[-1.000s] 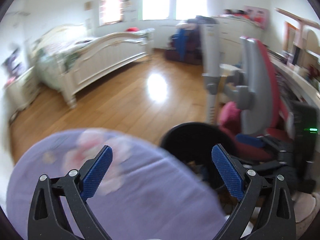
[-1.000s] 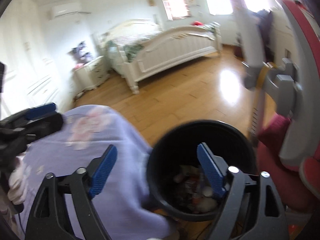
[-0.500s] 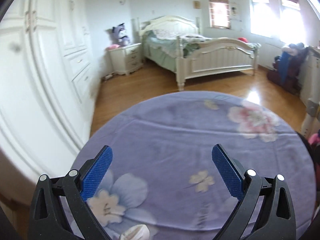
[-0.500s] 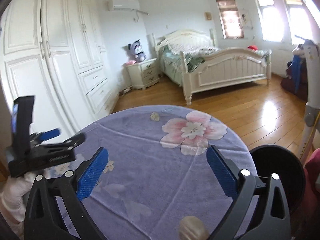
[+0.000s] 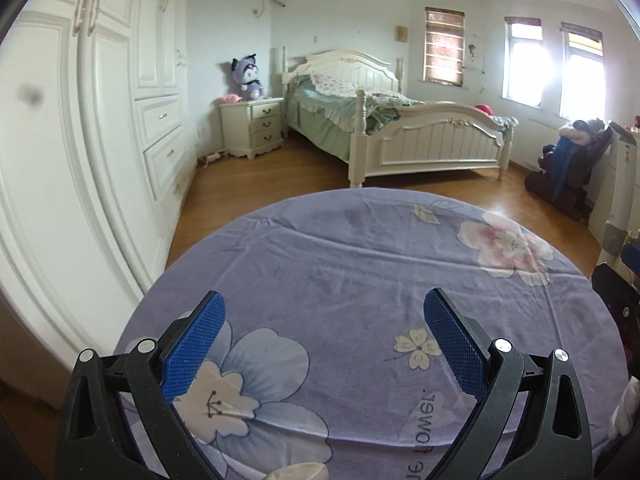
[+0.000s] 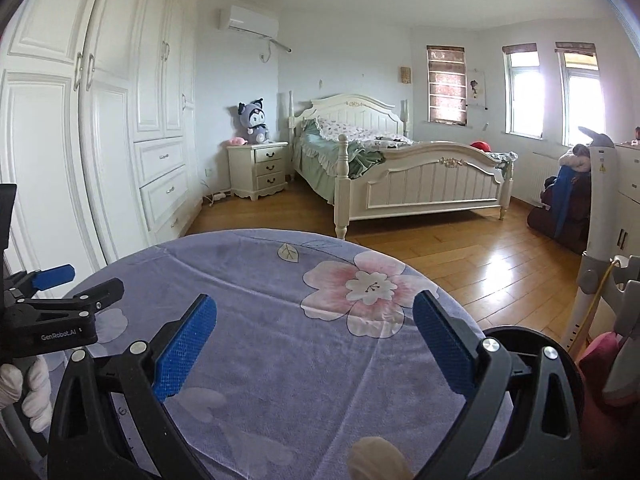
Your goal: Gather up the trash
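Hovering above the round purple floral tablecloth [image 5: 360, 280], left gripper [image 5: 320, 344] and right gripper [image 6: 316, 344] are both released, grasping nothing.

The round table wore a matt lilac cloth [image 5: 360, 280] with a soft, faintly creased weave and printed flowers. The left gripper [image 5: 322, 340] and right gripper [image 6: 314, 344] were matt black plastic, their pads [image 5: 192, 344] faced in blue dimpled rubber, with bright metal pivot pins. The floor [image 6: 460, 252] was glossy varnished wood. The wardrobe [image 6: 100, 120] and bed frame [image 6: 420, 184] looked smooth, cream-painted wood. The trash bin [image 6: 520, 336] was dark, slightly shiny plastic.
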The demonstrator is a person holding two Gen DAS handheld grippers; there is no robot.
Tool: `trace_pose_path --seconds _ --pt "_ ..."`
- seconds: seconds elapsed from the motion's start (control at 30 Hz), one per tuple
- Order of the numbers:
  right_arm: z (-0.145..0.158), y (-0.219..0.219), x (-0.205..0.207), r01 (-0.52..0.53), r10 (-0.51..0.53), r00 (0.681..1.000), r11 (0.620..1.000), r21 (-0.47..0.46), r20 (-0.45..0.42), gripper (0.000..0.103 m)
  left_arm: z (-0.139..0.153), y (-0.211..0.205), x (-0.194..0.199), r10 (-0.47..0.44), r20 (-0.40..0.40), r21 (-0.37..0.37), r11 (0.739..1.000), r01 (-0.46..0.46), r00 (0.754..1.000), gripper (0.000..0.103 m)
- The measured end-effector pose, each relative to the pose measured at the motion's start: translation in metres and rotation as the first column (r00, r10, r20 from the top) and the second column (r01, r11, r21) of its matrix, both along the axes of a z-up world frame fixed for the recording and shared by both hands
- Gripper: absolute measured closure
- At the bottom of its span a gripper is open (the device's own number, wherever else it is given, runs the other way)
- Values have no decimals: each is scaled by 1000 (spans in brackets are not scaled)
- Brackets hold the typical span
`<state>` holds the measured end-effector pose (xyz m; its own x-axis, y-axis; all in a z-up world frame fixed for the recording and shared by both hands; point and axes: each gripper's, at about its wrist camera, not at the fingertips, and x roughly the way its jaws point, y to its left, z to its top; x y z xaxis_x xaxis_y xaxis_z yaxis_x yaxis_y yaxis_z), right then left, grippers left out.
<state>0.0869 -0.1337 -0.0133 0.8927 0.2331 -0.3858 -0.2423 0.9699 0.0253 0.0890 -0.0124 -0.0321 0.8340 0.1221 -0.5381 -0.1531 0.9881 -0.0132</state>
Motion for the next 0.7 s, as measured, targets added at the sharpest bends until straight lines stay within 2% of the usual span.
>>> trace_pose_path --seconds 0.3,0.5,0.7 --pt "1 0 -1 20 -20 1000 1000 7 9 5 -1 2 0 -10 2 -21 1000 10 1000 5" --pt "-1 0 2 17 -17 1000 1000 7 -1 5 -3 -3 2 -6 -1 -4 1000 6 1000 5" --pt "-3 -10 8 29 -27 999 998 47 -35 5 -4 -7 3 16 -9 29 999 -15 1000 5"
